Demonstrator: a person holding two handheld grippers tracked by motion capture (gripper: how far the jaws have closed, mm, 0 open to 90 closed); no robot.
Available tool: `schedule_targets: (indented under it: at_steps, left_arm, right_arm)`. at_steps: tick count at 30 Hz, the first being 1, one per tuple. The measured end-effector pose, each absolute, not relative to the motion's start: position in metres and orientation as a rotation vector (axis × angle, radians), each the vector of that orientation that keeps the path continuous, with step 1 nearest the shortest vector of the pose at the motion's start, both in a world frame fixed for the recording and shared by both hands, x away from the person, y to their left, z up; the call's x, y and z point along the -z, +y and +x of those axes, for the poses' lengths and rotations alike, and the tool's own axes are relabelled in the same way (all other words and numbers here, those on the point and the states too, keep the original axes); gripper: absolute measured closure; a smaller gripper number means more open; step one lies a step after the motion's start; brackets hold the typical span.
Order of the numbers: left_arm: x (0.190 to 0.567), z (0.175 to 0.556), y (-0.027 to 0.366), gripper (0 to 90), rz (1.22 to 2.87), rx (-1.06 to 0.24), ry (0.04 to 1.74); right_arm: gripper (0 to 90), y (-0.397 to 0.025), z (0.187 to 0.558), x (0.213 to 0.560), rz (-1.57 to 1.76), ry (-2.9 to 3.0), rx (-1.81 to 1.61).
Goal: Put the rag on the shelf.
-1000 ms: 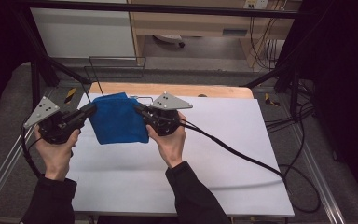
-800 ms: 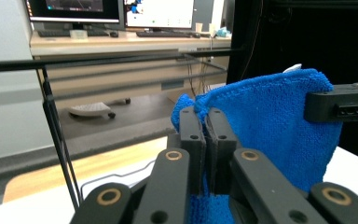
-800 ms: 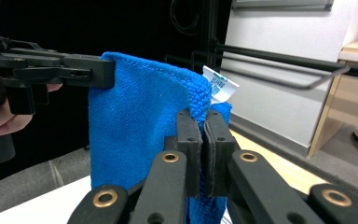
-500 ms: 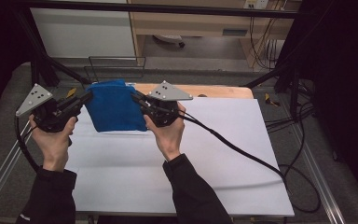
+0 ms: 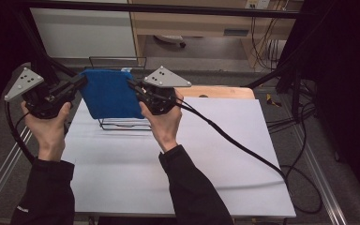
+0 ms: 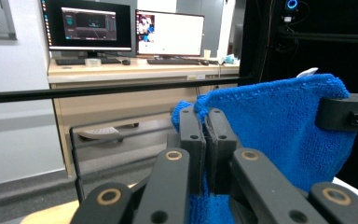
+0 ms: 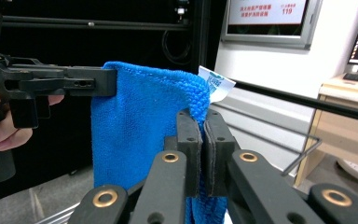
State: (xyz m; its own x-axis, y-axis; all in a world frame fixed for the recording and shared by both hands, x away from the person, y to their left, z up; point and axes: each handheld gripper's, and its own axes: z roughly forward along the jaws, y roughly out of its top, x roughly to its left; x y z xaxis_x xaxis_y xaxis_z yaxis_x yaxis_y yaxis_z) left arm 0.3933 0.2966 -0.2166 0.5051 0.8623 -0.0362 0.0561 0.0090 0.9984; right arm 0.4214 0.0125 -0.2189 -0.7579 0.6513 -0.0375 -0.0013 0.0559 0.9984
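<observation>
A blue cloth is held stretched in the air above a wire rack on the table. Its upper corners are pinched by the left gripper and right gripper, jaws pressed together.

Black tools, grey triangular plates, brass pivot pins, black sleeves.
</observation>
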Motion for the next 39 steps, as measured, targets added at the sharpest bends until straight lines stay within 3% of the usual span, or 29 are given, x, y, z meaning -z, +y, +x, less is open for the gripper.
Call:
schedule_targets:
  at_steps: [18,39]
  left_arm:
    - [0.176,0.413,0.302,87.2,1.403,-0.820,0.841]
    - [0.156,0.443,0.319,87.2,1.342,-0.814,0.853]
  right_arm:
    - [87.4,0.023,0.438,0.185,0.630,1.786,-1.762]
    - [87.4,0.043,0.461,0.154,0.604,1.748,-1.732]
